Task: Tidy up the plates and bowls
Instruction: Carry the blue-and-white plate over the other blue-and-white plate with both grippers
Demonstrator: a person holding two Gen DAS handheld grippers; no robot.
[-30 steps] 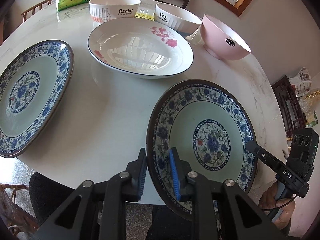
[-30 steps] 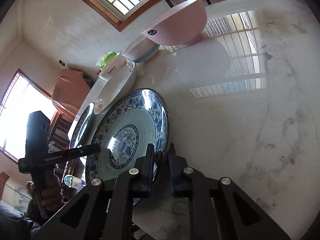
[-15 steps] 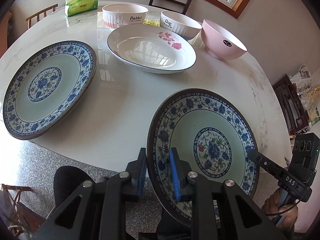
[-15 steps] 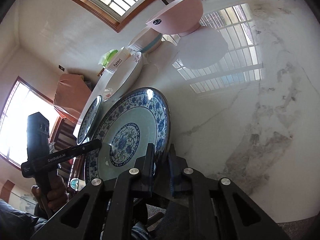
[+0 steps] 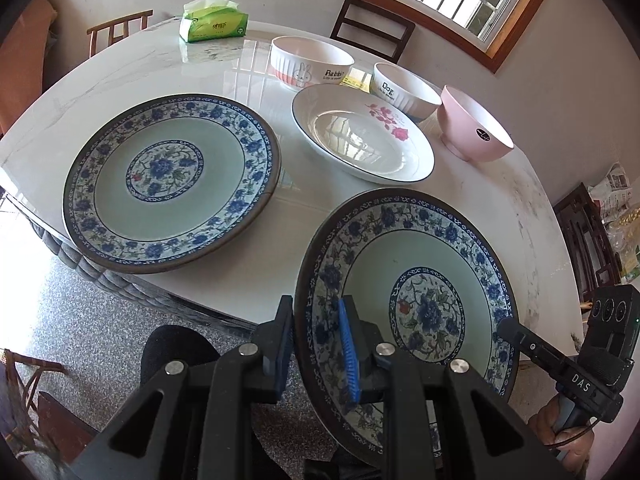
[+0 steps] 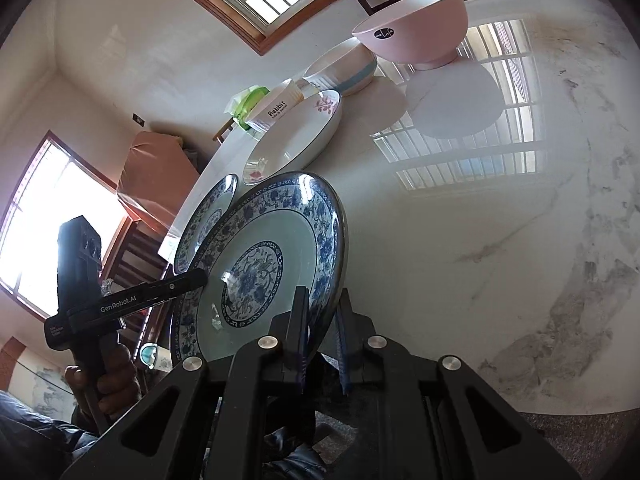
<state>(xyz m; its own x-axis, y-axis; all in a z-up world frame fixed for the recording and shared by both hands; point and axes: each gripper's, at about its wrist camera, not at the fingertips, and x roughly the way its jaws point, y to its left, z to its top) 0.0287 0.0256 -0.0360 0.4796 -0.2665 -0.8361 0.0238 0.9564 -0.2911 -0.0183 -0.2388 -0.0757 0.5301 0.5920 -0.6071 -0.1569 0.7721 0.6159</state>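
Two hand-held grippers are carrying one blue-and-white floral plate (image 5: 416, 304) together, clear of a round white marble worktop (image 5: 304, 236). The left gripper (image 5: 316, 340) is clenching the plate's near rim between its blue pads, and the right gripper (image 6: 323, 326) is pinching the opposite edge, its jaws nearly closed on the thin rim. Over the last second the plate has been lifted slightly and drawn back toward the person, so that its near half is now hanging out past the worktop's edge above the speckled floor. A matching blue-and-white plate (image 5: 172, 184) is lying flat on the worktop to the left, and it now sits closer to the middle of the left camera's view. That suggests the carried plate is heading there to be stacked. Farther back are sitting a white rose-painted dish (image 5: 360, 140), a pink bowl (image 5: 476, 132), and two white bowls marked "Rabbit" (image 5: 310, 62) and "Dog" (image 5: 404, 88).
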